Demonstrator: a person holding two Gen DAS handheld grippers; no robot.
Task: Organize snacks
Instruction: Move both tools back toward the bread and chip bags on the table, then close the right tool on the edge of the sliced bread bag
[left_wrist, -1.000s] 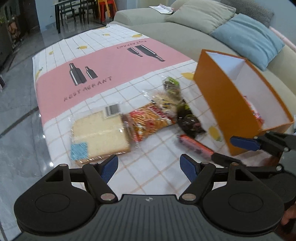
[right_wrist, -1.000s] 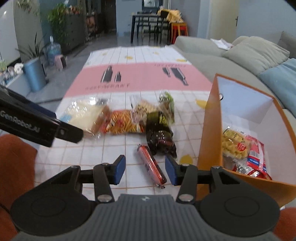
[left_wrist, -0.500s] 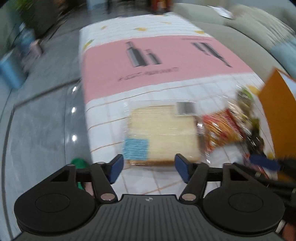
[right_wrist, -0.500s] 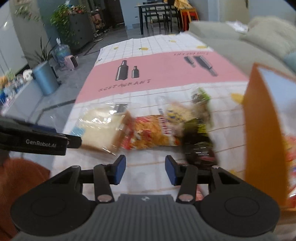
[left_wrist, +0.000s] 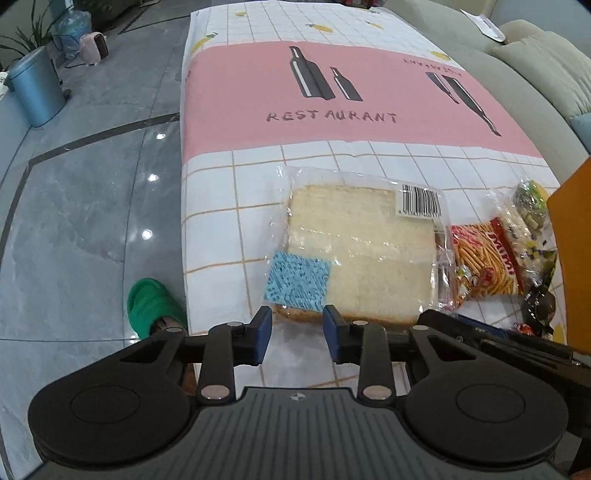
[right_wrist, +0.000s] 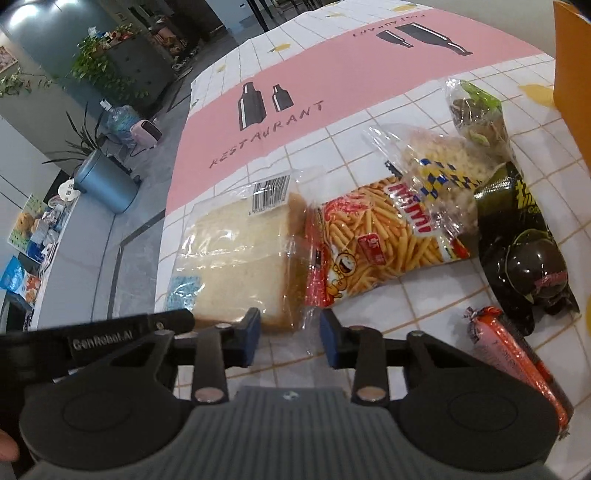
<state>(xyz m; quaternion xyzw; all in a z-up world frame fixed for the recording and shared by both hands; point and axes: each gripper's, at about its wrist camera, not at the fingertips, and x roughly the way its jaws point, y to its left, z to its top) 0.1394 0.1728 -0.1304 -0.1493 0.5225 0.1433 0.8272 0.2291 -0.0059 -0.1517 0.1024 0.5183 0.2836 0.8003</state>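
One wrapped bread slice (left_wrist: 360, 254) lies flat on the tablecloth (left_wrist: 332, 92), its near edge at both grippers. The left gripper (left_wrist: 297, 334) and the right gripper (right_wrist: 290, 334) have each just been closing; the wrapper's near edge sits between each pair of jaws, pads not visibly pressing. A fries packet (right_wrist: 384, 236) touches the bread's right side.
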